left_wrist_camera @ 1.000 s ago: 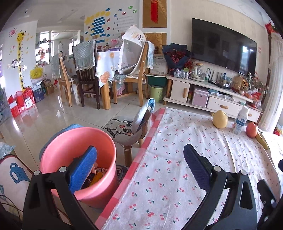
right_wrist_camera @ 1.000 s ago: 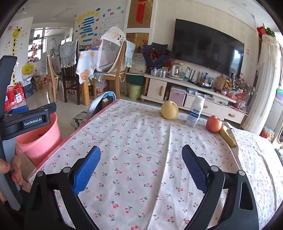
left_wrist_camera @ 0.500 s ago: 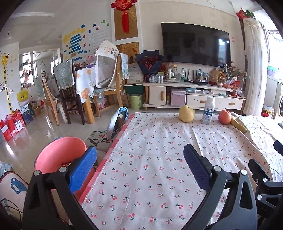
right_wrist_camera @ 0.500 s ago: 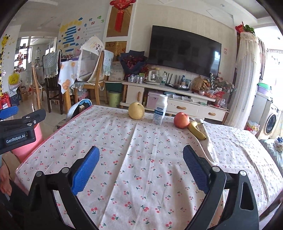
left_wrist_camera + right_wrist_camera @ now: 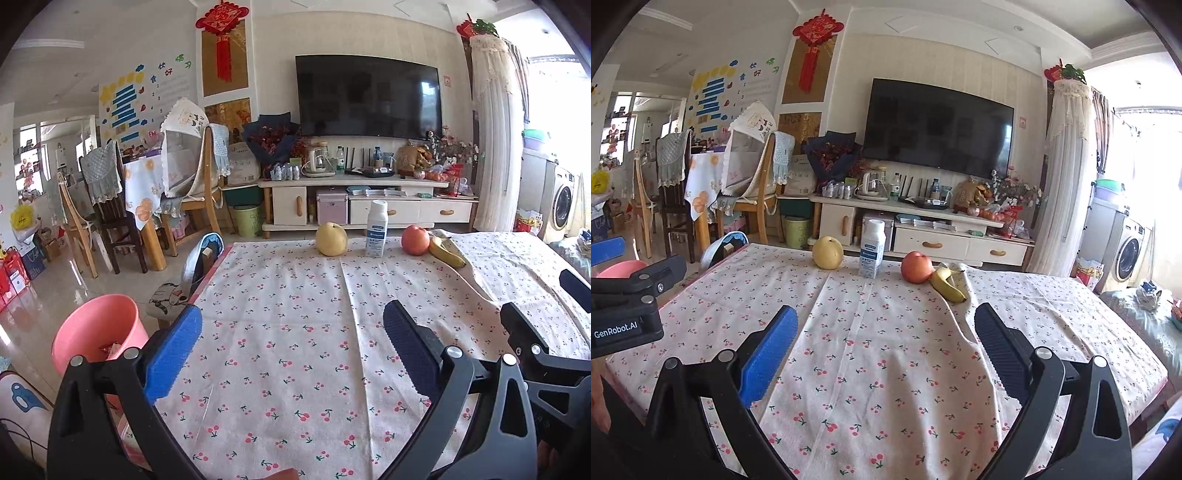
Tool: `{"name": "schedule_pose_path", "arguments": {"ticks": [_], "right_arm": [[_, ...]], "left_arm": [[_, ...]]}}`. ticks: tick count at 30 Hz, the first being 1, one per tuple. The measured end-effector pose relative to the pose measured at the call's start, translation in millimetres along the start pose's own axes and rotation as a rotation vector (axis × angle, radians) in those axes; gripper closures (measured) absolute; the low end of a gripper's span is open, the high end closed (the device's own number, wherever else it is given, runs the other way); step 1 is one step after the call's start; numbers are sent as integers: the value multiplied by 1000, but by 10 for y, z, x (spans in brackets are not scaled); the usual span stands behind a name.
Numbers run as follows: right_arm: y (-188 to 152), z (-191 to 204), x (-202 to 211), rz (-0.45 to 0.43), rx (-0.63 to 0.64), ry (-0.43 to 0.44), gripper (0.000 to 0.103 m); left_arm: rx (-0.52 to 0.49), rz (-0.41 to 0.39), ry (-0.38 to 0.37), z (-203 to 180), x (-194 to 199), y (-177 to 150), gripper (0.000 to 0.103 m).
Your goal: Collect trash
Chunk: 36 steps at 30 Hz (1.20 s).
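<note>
A pink bin (image 5: 96,330) with bits of rubbish inside stands on the floor by the table's left edge; only its rim (image 5: 618,268) shows in the right wrist view. My left gripper (image 5: 291,341) hangs open over the near part of the cherry-print tablecloth (image 5: 295,306), with nothing between its fingers. My right gripper (image 5: 884,341) is open too, empty, over the same cloth (image 5: 886,332). Along the far edge stand a yellow pear (image 5: 331,239) (image 5: 827,252), a white bottle (image 5: 376,229) (image 5: 872,248), a red apple (image 5: 415,240) (image 5: 916,267) and a banana (image 5: 447,253) (image 5: 947,285).
A small stool with a cat cushion (image 5: 168,299) sits at the table's left side behind the bin. Beyond are wooden chairs (image 5: 207,184), a TV cabinet (image 5: 369,199) and a green bin (image 5: 248,220). The other gripper's body (image 5: 628,306) juts in at the left.
Both grippers have swung right and tilted up, away from the pink bin toward the table and TV wall. The bin slid to the lower left. Both stayed open and empty.
</note>
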State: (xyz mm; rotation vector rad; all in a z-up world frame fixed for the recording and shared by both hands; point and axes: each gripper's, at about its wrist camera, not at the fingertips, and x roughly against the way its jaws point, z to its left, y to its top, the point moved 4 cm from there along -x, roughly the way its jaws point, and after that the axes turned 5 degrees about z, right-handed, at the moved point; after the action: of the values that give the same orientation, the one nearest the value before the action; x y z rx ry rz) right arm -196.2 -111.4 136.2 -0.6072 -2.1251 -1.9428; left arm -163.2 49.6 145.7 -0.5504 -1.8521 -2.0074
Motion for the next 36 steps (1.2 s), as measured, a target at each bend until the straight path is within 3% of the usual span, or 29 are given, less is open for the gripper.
{"name": "schedule_pose_path", "arguments": {"ticks": [10, 36], "right_arm": [[-14, -175, 104, -40, -42, -28, 7], [-12, -160, 143, -72, -26, -46, 7]], "left_arm": [[-3, -31, -6, -98, 81, 12, 4], [-10, -41, -7, -97, 124, 27, 4]]}}
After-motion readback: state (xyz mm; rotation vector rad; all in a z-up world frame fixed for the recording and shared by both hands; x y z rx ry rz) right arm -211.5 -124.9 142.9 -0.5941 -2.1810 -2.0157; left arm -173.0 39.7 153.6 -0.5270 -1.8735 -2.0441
